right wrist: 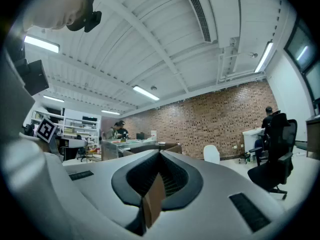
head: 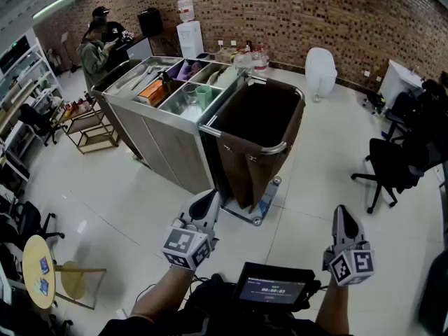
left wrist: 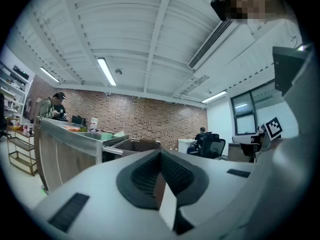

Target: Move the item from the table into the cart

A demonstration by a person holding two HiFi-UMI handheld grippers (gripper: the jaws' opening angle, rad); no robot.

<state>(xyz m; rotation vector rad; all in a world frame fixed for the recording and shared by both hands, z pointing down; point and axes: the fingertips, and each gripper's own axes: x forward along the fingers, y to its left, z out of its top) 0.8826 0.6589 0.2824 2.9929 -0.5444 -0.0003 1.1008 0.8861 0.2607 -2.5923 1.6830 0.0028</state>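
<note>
Both grippers hang low over the white floor [head: 140, 208], well short of the cart [head: 161, 128]: the left gripper [head: 210, 196] has its jaws pressed together with nothing between them, and the right gripper [head: 343, 212] is likewise closed and empty. The steel-topped cart stands ahead with a brown bag [head: 259, 152] hung on its near end, and its top compartments hold a green cup [head: 204, 95] and an orange thing [head: 152, 92]. Bottles [head: 260, 58] stand on a counter just beyond the cart, too small to tell which one is the task's item.
</note>
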